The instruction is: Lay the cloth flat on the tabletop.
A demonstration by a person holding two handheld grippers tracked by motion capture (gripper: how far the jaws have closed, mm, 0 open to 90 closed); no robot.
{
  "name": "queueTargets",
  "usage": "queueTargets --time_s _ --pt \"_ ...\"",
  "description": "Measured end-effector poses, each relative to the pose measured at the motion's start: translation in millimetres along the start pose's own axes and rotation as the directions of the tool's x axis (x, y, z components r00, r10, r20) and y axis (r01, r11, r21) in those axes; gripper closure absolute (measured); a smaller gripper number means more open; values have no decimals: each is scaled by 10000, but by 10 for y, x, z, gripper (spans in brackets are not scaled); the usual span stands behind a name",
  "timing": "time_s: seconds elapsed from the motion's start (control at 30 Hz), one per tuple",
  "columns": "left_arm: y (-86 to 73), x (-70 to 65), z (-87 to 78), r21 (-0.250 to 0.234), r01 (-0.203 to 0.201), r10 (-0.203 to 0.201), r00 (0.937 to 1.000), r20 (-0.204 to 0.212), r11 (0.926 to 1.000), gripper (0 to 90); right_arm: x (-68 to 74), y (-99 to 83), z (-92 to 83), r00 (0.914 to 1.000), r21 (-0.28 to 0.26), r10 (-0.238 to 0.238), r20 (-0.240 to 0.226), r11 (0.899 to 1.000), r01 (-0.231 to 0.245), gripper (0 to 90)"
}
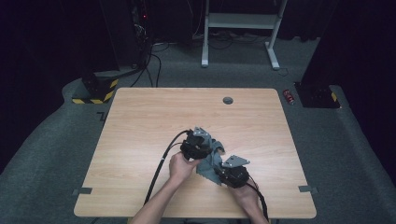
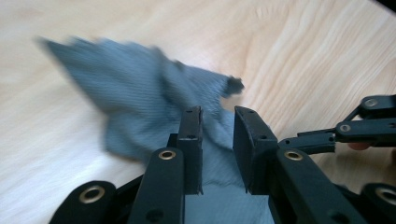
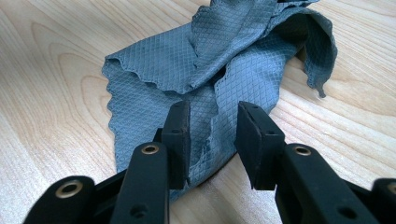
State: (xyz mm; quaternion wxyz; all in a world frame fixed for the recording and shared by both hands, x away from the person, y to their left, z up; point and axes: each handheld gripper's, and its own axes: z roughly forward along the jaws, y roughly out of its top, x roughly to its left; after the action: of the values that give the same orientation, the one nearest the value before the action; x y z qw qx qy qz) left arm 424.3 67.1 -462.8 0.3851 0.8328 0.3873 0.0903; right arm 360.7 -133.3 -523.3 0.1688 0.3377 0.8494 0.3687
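Your left tongs (image 2: 217, 119) stand part open, the grey cloth (image 2: 140, 107) loose between the jaws. Your right tongs (image 3: 212, 126) gape over its near edge, gripping nothing. It's light, limp; pinch a corner.

2 black grippers (image 1: 198, 144), grey three-cornered plates, brass rivets, black trailing cables, bare forearms

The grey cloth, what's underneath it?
The grey cloth lies crumpled on the wooden table, and bare wood shows all around it. Its folds cover the wood beneath, so anything small under them would stay hidden.
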Motion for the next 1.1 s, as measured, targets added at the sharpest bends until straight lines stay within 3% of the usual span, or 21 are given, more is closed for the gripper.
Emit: queueTargets --time_s 0.1,0.2,0.23,0.27,0.43,0.57,0.7,0.9,1.1 --pt "-15 32 -55 38 -29 29 9999 -165 10000 728 0 0 1 10000 -13 1 -1 10000 -1 653" --pt "-89 77 54 621 171 -152 9994 -308 9979 700 -1 -1 1 10000 -15 -4 1 10000 4 653" --pt "-89 77 54 621 171 -152 9994 -308 9979 685 -1 -1 1 10000 -15 -4 1 10000 4 653" --pt "-135 68 138 759 376 -355 9989 -290 9964 676 -1 -1 1 10000 -16 -6 1 10000 6 653" --pt "-181 23 243 1081 235 -191 9990 -414 9939 664 -2 0 0 10000 -4 -8 -5 10000 8 653" --pt "-188 35 258 1072 300 -247 9984 -507 9938 773 -2 0 1 10000 -4 -8 -5 10000 8 653" --pt "-200 24 235 1068 112 -73 9993 -376 9942 895 -2 0 0 10000 -3 -9 -4 10000 9 652" --pt "-215 -15 182 880 -105 118 9998 -134 9961 899 -2 0 1 10000 -4 -11 -4 10000 11 652" --pt "-257 55 -70 382 14 -7 9999 -172 9993 900 -2 0 1 10000 -4 -14 0 10000 14 652"
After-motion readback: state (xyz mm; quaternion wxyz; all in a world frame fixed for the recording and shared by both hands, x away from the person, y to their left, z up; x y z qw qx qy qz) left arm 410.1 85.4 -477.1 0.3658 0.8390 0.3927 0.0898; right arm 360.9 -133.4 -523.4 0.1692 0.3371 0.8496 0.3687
